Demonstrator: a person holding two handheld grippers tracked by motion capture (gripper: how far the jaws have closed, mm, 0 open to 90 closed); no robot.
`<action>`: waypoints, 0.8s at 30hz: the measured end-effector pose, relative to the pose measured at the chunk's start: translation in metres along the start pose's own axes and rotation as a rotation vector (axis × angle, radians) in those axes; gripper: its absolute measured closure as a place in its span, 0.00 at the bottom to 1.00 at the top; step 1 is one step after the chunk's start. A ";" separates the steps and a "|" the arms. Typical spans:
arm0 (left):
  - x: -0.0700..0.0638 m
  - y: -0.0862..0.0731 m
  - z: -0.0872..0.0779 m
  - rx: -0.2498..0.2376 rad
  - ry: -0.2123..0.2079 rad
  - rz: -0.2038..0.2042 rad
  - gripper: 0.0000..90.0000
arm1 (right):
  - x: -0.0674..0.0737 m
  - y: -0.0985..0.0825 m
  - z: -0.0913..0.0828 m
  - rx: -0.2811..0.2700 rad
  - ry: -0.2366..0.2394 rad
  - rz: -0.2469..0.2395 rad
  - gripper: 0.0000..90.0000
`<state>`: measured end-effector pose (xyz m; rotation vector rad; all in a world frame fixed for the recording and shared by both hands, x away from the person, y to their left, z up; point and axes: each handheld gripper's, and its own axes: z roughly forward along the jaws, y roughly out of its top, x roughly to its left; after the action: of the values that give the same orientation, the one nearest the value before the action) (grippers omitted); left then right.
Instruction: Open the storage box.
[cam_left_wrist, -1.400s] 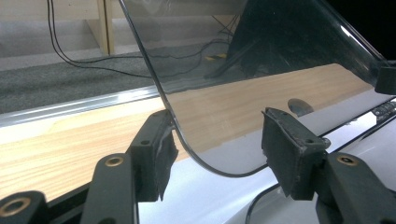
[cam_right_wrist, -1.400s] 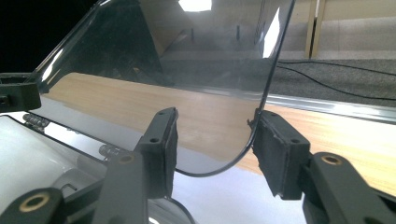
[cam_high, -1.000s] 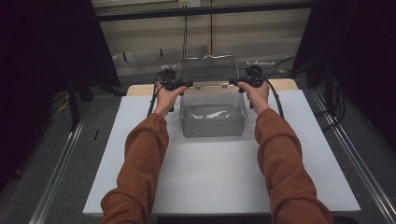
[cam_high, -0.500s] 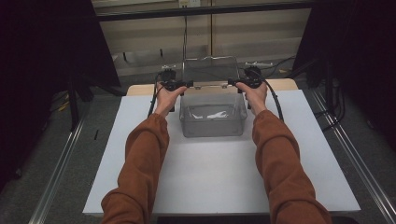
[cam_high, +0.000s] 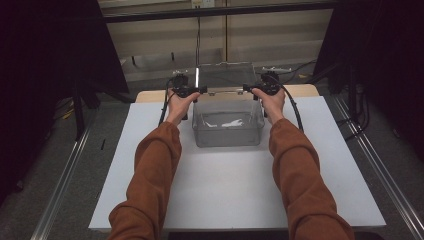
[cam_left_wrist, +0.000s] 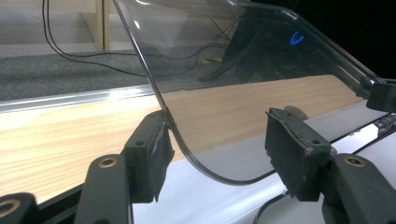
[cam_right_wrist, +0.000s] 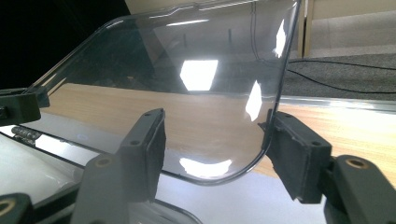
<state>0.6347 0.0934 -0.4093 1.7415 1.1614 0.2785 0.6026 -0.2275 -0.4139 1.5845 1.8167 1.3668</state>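
Clear lid (cam_left_wrist: 243, 93) stands between the left gripper (cam_left_wrist: 219, 154)'s parted jaws, touching one.

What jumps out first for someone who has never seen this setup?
A see-through lid stands raised behind a clear plastic box at the far middle of the white table. A gripper flanks it on each side: the left gripper and the right gripper each have a lid corner between black fingers. The right's have just been opening, with a gap at one pad.
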 end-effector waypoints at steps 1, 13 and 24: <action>0.000 0.000 0.000 -0.001 0.009 0.002 0.42 | 0.000 0.000 0.001 -0.002 -0.002 0.001 0.41; -0.003 -0.002 0.000 -0.024 0.033 0.066 0.30 | 0.001 -0.004 0.001 -0.026 -0.019 -0.025 0.26; -0.006 -0.003 -0.014 -0.075 0.024 0.093 0.20 | -0.003 -0.007 -0.014 -0.071 -0.040 -0.078 0.20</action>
<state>0.6210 0.0973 -0.4025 1.7326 1.0747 0.3957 0.5891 -0.2353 -0.4139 1.4788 1.7678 1.3397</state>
